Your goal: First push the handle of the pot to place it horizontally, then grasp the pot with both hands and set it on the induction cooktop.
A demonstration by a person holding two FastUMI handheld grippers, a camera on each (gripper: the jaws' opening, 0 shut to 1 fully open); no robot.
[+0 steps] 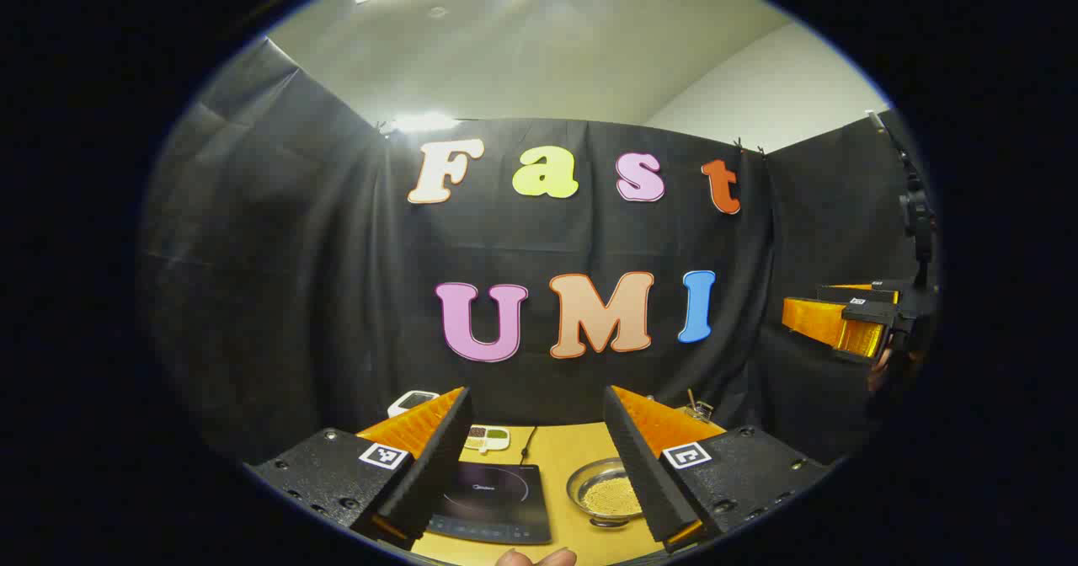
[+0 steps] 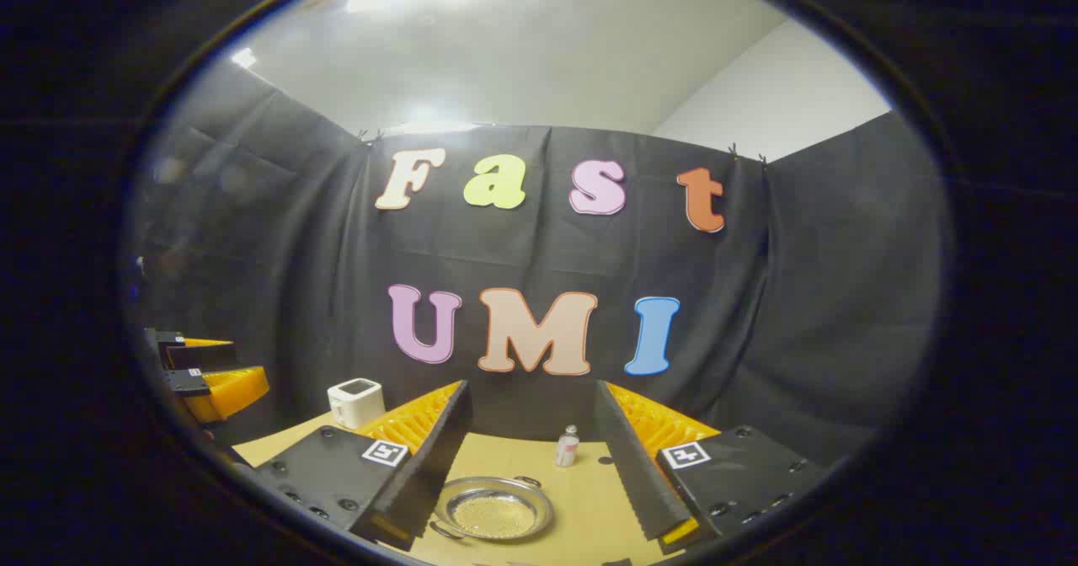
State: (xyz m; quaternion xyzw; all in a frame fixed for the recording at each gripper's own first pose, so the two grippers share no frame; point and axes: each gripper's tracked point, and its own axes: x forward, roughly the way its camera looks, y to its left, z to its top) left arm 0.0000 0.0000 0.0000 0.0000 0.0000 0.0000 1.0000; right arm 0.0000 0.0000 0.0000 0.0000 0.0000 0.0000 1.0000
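Right gripper view: pot point(image 2: 495, 511) below parted hand-held gripper point(image 2: 530, 431)

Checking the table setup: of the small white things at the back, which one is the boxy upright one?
The white box at the back left of the table, standing upright with a dark top panel. The small bottle is slim and the seasoning dish lies flat.

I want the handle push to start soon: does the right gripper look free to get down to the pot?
Probably yes. The right gripper is open, held above the pot, with nothing between them on the table.
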